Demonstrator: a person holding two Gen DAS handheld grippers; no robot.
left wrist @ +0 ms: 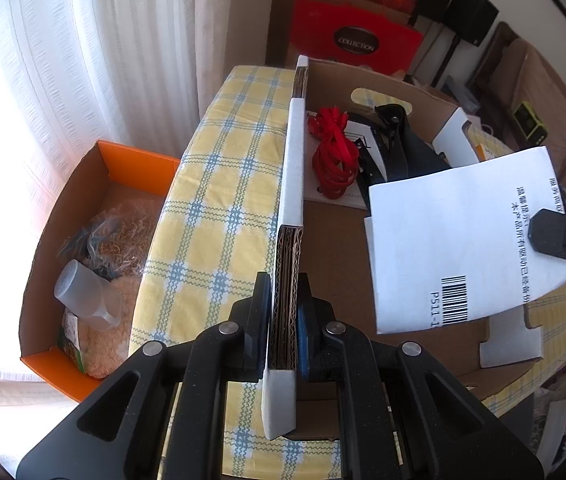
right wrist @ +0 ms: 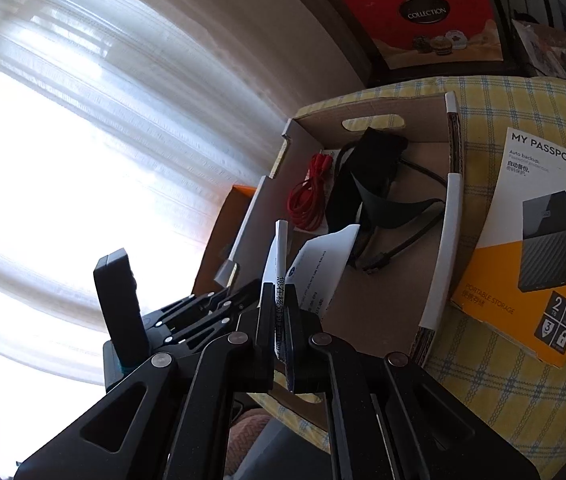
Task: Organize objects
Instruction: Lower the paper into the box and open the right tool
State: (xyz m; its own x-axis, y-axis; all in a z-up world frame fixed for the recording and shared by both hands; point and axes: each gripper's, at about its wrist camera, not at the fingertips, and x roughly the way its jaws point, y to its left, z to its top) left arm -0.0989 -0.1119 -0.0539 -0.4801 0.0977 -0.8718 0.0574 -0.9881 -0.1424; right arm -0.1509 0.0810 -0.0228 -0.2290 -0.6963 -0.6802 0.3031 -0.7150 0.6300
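while pinched between right gripper (right wrist: 279, 320) fingers, leaflet (right wrist: 277, 264) over box (right wrist: 441, 248)

Worktop cloth (left wrist: 219, 184): yellow check with blue-and-white lines. Cardboard box (left wrist: 333, 240): brown inside, white rim edge. Cable (left wrist: 333, 160) in it: red; pouch (right wrist: 367, 172) beside it: black. Leaflet (left wrist: 467, 236): white, black print and barcode. Far left box (left wrist: 139, 160): orange. Far gift box (left wrist: 355, 36): red, black oval label. Drive package (right wrist: 539, 240): white over orange.

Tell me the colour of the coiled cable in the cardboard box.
Red cable, lying inside the cardboard box; clearest in the left wrist view.
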